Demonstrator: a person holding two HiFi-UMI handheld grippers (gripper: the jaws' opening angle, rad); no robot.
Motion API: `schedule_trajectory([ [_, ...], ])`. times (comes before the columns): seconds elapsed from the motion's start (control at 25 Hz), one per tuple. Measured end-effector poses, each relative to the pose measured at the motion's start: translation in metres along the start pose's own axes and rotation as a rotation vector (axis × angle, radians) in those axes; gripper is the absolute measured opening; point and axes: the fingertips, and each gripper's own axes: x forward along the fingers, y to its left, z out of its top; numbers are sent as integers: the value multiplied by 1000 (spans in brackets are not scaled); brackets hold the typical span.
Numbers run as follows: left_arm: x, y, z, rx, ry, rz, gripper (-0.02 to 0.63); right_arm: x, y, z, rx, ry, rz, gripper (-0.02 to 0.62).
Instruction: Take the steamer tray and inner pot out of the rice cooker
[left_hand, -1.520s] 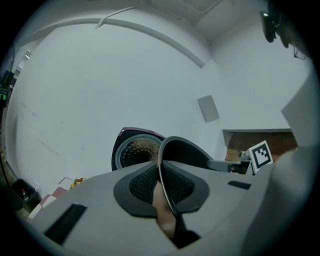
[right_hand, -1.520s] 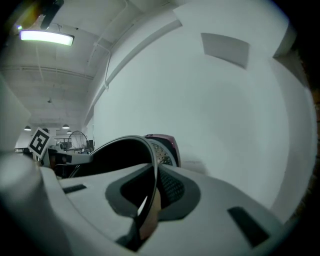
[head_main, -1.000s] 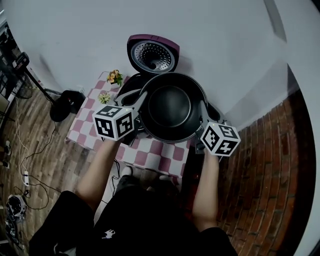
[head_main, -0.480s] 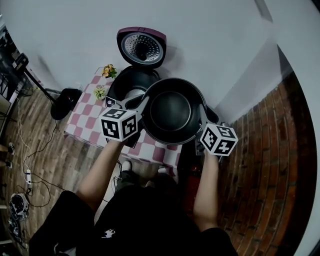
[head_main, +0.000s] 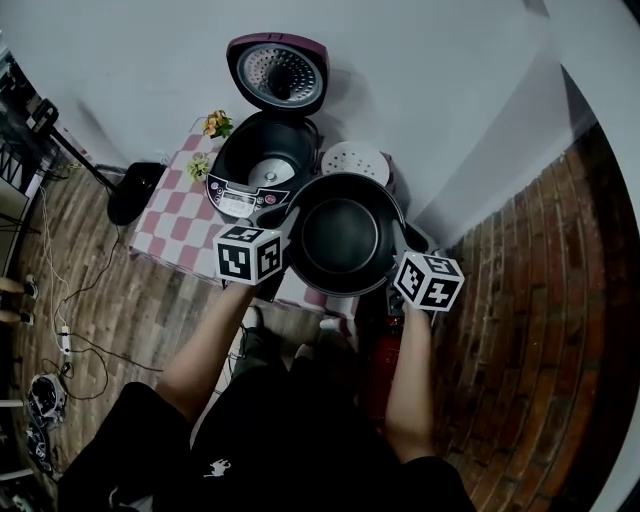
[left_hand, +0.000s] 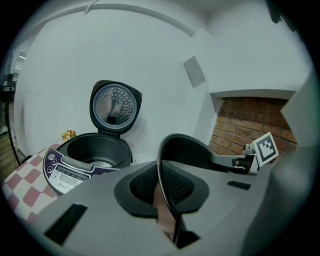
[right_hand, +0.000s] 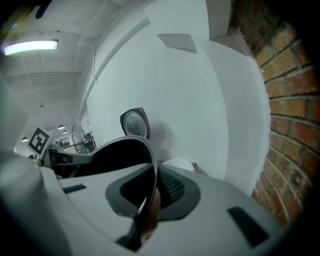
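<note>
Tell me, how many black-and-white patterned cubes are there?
2: one cube on the left gripper, one on the right gripper, either side of the pot. None seems hidden.

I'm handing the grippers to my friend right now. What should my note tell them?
Left gripper: shut on the pot's rim.
Right gripper: shut on the opposite side of the rim.
Pot: held in the air between the two, out of the cooker, to its front right.
Tray: on the table, right of the cooker.
Done: tray and pot are both out; the cooker stands open with no pot in it.
Left: probably set the pot down on the table, then let go.
</note>
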Motion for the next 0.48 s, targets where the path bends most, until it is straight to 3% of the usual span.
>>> schedule_trajectory([
  [0.48, 20, 16, -66, -16, 140, 38, 29, 20, -15, -75, 70, 132, 11, 23],
])
